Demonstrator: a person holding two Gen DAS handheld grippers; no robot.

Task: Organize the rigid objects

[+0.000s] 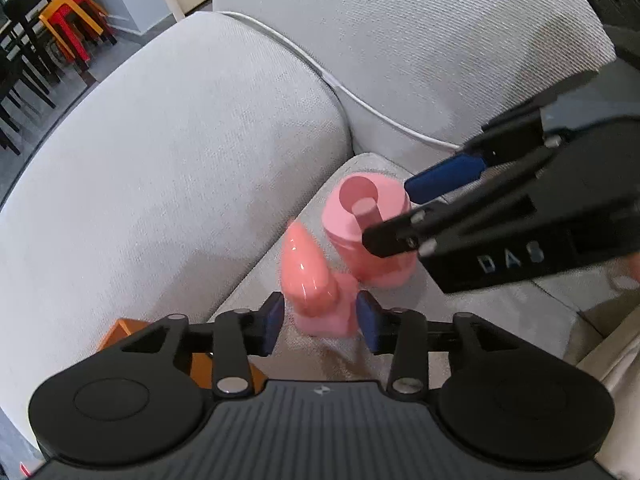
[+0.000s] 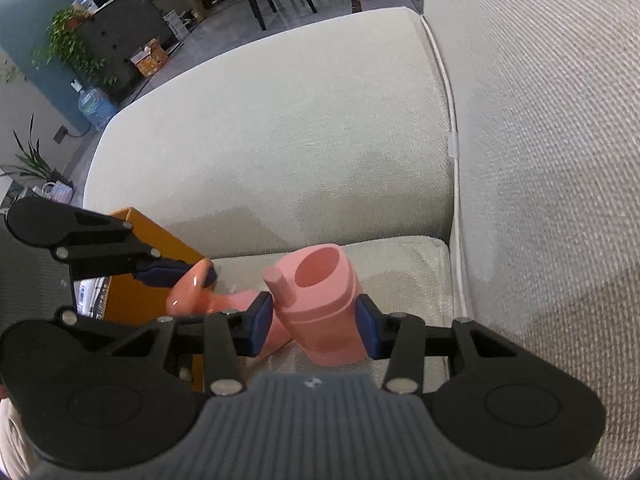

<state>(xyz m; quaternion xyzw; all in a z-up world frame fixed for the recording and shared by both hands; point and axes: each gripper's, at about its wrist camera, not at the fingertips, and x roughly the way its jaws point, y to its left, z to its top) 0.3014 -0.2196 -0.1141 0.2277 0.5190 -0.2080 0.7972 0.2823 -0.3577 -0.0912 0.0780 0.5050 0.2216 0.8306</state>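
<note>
On the sofa seat (image 2: 400, 264), the coral bottle-shaped piece (image 1: 308, 268) is seen tilted, its long axis leaning up and left, between the released fingers of the left gripper (image 1: 320, 320). Just to its right, the upright pink cup (image 2: 320, 304) is clasped by the right gripper (image 2: 314, 322), which is nearer to it.

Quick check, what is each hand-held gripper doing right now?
Left hand-held gripper: open, straddling the blurred, glossy salmon-pink plastic toy, pads apart from it.
Right hand-held gripper: shut on the pale pink plastic cylinder with a side peg.
</note>
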